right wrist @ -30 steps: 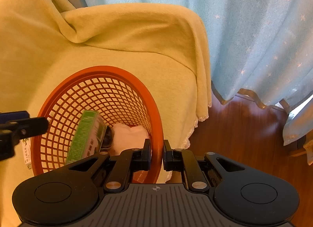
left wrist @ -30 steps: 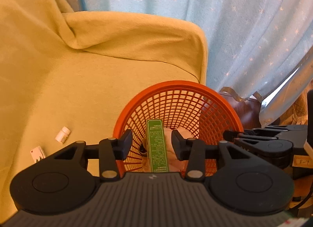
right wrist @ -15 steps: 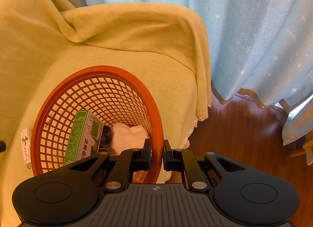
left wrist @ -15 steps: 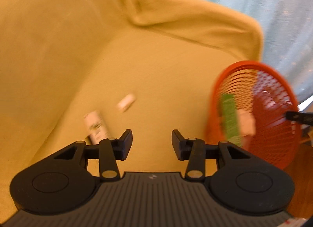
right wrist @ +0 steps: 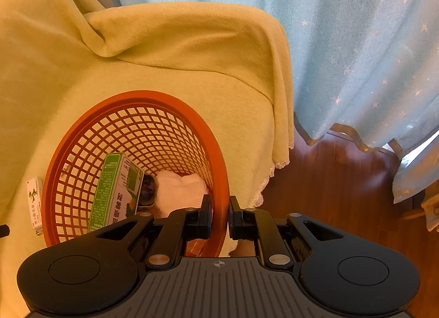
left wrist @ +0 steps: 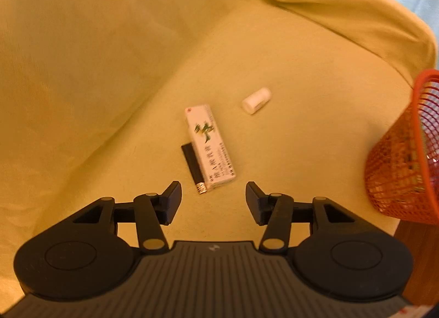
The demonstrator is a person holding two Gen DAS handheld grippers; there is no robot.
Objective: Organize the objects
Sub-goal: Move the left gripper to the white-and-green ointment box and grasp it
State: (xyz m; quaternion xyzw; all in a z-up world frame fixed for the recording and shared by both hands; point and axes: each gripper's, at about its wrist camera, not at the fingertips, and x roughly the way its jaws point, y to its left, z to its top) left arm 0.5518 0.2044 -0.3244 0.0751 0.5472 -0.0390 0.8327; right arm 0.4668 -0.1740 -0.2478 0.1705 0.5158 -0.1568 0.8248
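Note:
A white carton with green print lies on the yellow-covered sofa seat, a black lighter along its left side. Farther back rests a small white bottle. My left gripper hovers open just short of the carton and lighter, nothing between its fingers. My right gripper is shut on the near rim of the orange mesh basket. Inside the basket lean a green box, a white cloth and a dark item. The basket's side shows at the right of the left wrist view.
The sofa back and armrest under the yellow cover rise behind the seat. A pale blue starred curtain hangs to the right over a wooden floor. The white carton shows left of the basket.
My left gripper swung left from above the basket to the items on the seat, leaving the green box inside the basket, where it settled against the wall. The right gripper kept its hold on the rim.

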